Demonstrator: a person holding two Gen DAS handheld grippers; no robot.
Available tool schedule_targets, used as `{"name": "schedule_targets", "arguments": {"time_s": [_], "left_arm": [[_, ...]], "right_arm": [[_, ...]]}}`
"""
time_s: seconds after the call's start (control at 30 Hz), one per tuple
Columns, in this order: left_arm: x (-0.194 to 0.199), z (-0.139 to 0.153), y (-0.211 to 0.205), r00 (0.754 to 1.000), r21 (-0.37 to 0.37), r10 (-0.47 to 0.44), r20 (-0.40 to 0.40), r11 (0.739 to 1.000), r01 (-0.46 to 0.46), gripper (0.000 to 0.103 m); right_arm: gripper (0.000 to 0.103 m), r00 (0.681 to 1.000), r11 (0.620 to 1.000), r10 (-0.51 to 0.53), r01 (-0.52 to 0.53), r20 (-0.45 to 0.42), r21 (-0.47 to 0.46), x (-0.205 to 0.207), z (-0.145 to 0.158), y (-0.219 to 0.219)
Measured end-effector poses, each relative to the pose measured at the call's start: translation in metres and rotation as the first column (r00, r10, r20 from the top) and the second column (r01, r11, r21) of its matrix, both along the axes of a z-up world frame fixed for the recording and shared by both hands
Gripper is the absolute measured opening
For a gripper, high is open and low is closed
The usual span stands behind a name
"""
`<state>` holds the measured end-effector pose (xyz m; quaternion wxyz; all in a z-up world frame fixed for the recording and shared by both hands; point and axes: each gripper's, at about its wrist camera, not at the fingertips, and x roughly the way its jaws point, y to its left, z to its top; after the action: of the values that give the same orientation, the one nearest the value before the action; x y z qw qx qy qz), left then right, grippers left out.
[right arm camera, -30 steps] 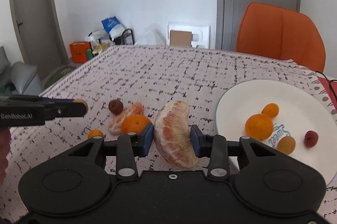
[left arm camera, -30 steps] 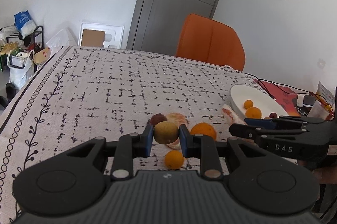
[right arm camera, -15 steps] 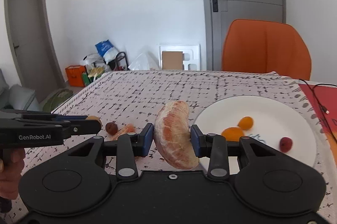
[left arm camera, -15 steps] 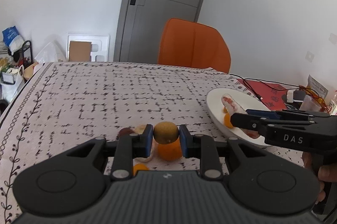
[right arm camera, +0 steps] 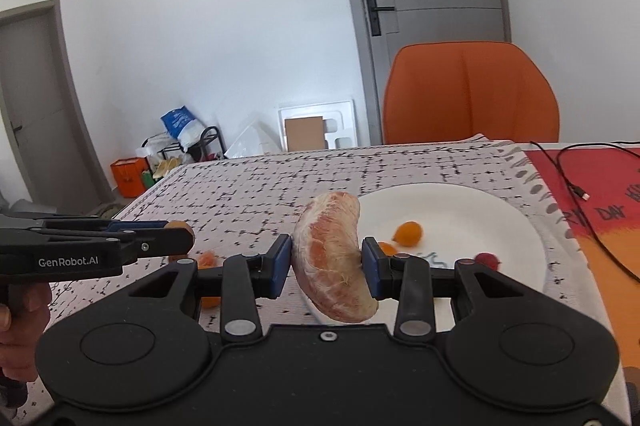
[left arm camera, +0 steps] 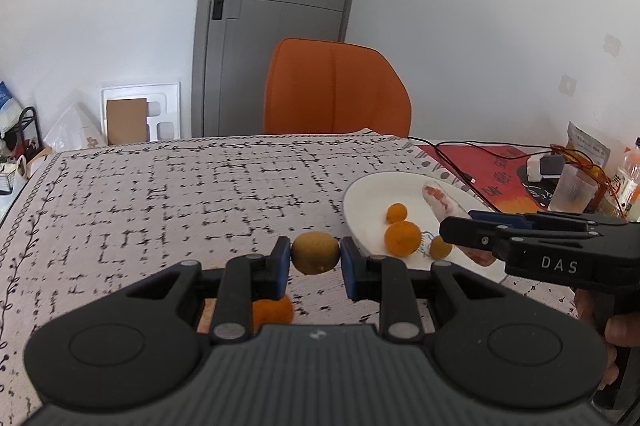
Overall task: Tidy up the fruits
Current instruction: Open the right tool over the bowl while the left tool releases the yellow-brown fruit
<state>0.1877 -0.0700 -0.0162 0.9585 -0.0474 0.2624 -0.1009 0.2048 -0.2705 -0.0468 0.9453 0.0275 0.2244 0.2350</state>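
Both loads have risen off the bench toward the white plate.

Left wrist view: my left gripper is clamped on a small brown-yellow fruit, lifted clear of the bench, just left of the plate; one orange lies below. Right wrist view: my right gripper grips the peeled pomelo segment over the plate's near rim. I judge both are ready to drop.

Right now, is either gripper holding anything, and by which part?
Left gripper pinches a brownish-green fruit across its middle. Right gripper clamps a peeled pomelo segment on its flat sides, near mid-length.
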Motion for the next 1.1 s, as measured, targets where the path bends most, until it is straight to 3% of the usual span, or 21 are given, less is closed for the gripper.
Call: {"name": "schedule_targets", "arguments": {"time_s": [0.63, 0.77, 1.1], "left_arm": [[0.036, -0.006, -0.045, 0.997, 0.057, -0.079, -0.022, 0.995, 0.08, 0.025], [0.044, -0.009, -0.053, 0.995, 0.068, -0.095, -0.031, 0.993, 0.097, 0.025], [0.058, -0.012, -0.072, 0.989, 0.08, -0.135, -0.053, 0.987, 0.139, 0.026]], "right_arm": [[0.036, 0.995, 0.995, -0.098, 0.099, -0.018, 0.012, 0.029, -0.013, -0.052], [0.042, 0.993, 0.993, -0.114, 0.115, -0.032, 0.031, 0.035, -0.017, -0.058], [0.044, 0.989, 0.986, -0.144, 0.145, -0.026, 0.083, 0.026, -0.018, -0.075]]}}
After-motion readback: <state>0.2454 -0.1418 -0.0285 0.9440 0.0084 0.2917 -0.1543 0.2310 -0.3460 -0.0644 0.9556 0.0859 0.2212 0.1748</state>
